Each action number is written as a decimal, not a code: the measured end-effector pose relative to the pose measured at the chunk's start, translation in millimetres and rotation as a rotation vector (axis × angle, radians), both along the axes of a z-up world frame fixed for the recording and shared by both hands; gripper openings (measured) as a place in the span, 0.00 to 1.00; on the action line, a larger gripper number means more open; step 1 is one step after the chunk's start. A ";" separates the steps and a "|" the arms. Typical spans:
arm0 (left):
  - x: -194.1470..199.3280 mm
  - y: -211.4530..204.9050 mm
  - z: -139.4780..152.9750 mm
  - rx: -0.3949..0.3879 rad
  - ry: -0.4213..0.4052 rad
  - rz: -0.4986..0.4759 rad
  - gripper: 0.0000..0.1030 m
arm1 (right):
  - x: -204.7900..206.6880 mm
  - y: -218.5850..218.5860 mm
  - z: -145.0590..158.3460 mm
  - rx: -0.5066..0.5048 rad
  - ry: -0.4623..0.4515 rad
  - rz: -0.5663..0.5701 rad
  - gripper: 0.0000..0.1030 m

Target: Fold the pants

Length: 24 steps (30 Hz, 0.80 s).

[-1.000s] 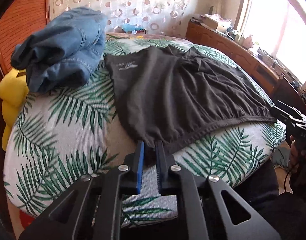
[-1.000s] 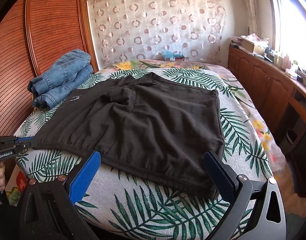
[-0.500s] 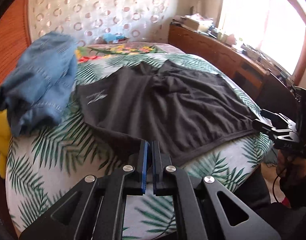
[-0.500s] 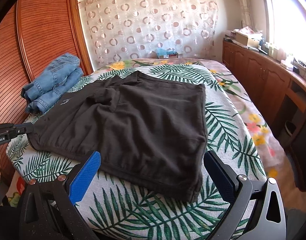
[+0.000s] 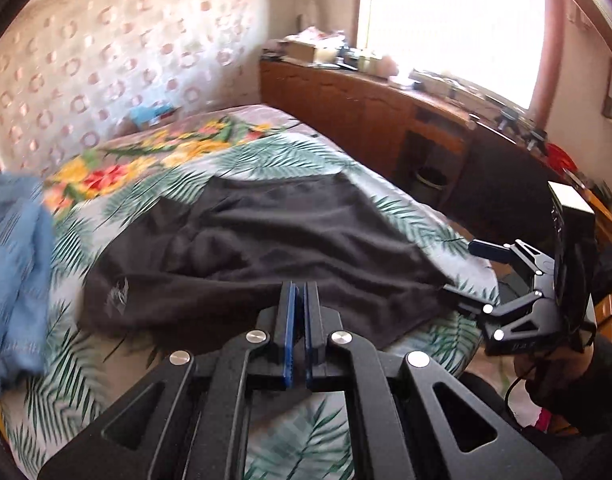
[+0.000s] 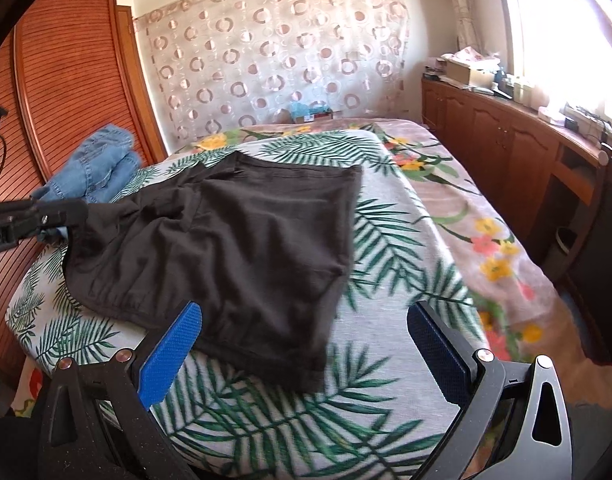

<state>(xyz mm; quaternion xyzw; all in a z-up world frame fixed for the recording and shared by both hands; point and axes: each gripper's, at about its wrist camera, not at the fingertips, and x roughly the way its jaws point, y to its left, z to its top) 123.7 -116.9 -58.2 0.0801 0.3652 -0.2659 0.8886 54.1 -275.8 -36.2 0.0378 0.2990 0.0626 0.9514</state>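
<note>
Black shorts (image 5: 281, 248) lie on the leaf-print bed (image 5: 85, 380), also seen in the right wrist view (image 6: 233, 248). My left gripper (image 5: 297, 300) is shut on the waistband's left corner and holds it lifted off the bed; it shows at the left edge of the right wrist view (image 6: 71, 212). My right gripper (image 6: 306, 320) is open, its blue pads wide apart just above the waistband's near right corner. It shows from the side in the left wrist view (image 5: 466, 272), at the shorts' right corner.
Folded blue jeans (image 6: 97, 168) lie at the bed's left side by the wooden wardrobe (image 6: 57, 92). A wooden cabinet (image 6: 526, 152) with clutter runs along the right under the window. A patterned curtain (image 6: 273, 60) hangs behind the bed.
My left gripper has lifted the waistband corner and swung it right, over the shorts. The fabric has bunched on the left side. My right gripper stays open and has shifted a little.
</note>
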 end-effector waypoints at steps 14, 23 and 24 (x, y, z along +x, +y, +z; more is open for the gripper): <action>11.9 -37.8 5.2 0.021 0.017 -0.017 0.07 | -17.9 10.5 1.0 0.019 -0.004 -0.034 1.00; 2.5 4.0 0.2 0.018 -0.002 0.055 0.45 | -10.7 23.0 4.1 0.006 -0.008 0.000 1.00; 0.2 8.0 0.6 0.019 -0.003 0.056 0.48 | -10.0 24.6 4.0 0.005 -0.009 0.005 1.00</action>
